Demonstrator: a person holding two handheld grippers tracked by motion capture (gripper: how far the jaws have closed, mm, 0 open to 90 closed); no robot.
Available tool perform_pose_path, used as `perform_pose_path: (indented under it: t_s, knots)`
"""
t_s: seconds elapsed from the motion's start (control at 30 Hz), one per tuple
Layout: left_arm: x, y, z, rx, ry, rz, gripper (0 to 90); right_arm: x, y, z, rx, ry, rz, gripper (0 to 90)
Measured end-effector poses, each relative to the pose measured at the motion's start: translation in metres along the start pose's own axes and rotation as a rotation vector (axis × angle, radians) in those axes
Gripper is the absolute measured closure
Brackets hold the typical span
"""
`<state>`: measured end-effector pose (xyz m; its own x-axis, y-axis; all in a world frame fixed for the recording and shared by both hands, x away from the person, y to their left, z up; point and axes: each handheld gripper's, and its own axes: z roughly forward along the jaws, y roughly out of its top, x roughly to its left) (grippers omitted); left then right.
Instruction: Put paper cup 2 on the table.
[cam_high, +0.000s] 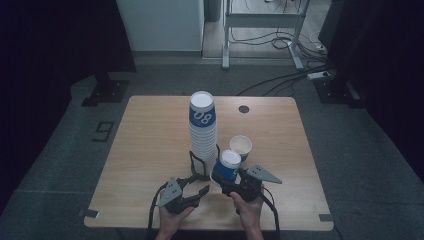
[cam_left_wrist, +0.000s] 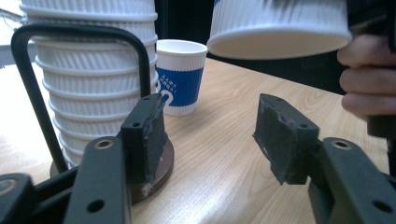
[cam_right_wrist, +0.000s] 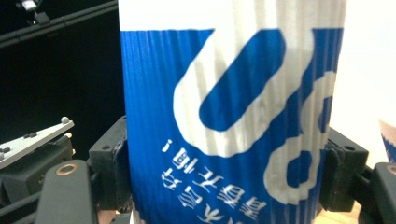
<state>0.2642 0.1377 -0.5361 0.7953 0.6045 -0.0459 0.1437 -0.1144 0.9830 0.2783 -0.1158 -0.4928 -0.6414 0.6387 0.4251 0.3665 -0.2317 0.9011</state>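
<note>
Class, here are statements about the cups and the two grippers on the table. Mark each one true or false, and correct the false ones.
1. The right gripper is shut on a cup. True.
2. The held cup is right way up. False: it is upside down, with its print inverted in the right gripper view.
3. The left gripper holds a cup. False: its jaws are open with nothing between them.
4. A tall cup stack stands in a black holder. True.
5. A single cup stands open end up on the table. True.
</note>
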Motion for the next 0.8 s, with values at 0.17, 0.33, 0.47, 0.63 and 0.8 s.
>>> perform_pose_path:
  t_s: [0.17, 0.33, 0.47, 0.63, 0.8]
  knots:
    - [-0.002, -0.001, 0.001, -0.010, -0.002, 0.007, 49.0, 0.001, -0.008, 0.001, 0.006, 0.007, 0.025, 22.1]
    - [-0.006, -0.002, 0.002, -0.046, -0.005, 0.026, 52.7, 0.001, -0.017, 0.003, 0.007, 0.032, 0.094, 22.1]
    - [-0.007, -0.002, 0.003, -0.061, -0.013, 0.040, 55.7, 0.000, -0.020, 0.003, 0.007, 0.052, 0.138, 22.1]
    - [-0.009, -0.002, 0.005, -0.074, -0.006, 0.043, 58.2, 0.001, -0.021, 0.003, 0.010, 0.074, 0.169, 22.2]
    - [-0.011, -0.002, 0.007, -0.088, 0.007, 0.050, 59.9, 0.000, -0.024, 0.004, 0.000, 0.112, 0.220, 22.2]
